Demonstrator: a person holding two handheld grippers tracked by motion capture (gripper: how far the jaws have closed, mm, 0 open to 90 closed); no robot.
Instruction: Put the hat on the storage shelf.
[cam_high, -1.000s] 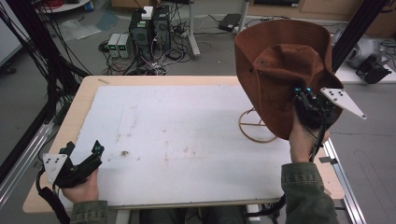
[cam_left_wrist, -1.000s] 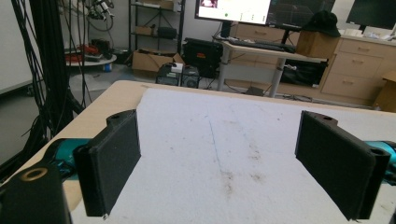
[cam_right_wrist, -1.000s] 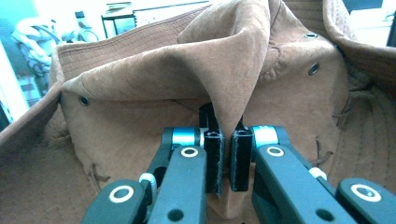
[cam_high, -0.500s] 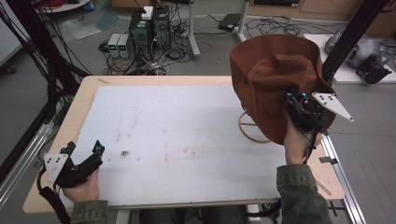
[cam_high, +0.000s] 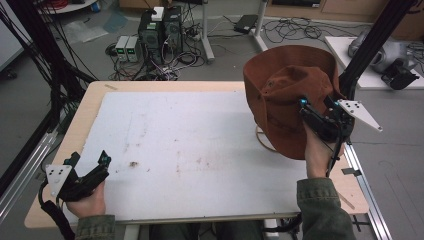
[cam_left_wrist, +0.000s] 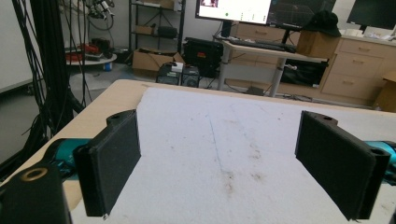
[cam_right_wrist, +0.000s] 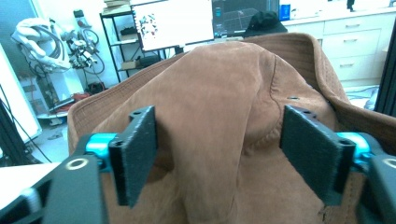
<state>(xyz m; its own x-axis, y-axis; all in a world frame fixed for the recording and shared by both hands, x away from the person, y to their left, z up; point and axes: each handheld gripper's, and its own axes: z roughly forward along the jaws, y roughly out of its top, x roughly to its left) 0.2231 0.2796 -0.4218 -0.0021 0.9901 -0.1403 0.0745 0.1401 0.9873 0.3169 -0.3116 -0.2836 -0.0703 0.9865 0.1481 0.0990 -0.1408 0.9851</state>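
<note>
Hat (cam_high: 292, 97), brown suede, stands tilted on a wire stand (cam_high: 265, 142) at the far right of the surface (cam_high: 200, 150), crown turned toward the right gripper (cam_high: 320, 122).

Right gripper view: jaws wide, nothing between the pads; the crown's centre ridge (cam_right_wrist: 219, 116) sits straight ahead, between the two jaws, brim curling behind and to the right of them. Contact between jaws and suede cannot be told.

Left gripper (cam_high: 85, 175): jaws wide, empty, low over the near left corner of the surface, well apart from the hat. Ahead of them lies bare white sheet with faint stains.

Judgement on step: a grasp on the crown looks to be in hand. To do it well, centre the ridge between the jaws, push in until the pads pass the fold, then close on the doubled suede rather than a single layer, which would likely slip. Lift straight off the stand so the brim does not drag it over.

Hard to see: the stand is mostly covered by the hat, with just a curve of its base ring visible. Hat's inside and far brim hidden. Right jaw tips hard to pick out against the suede in the high view.
</note>
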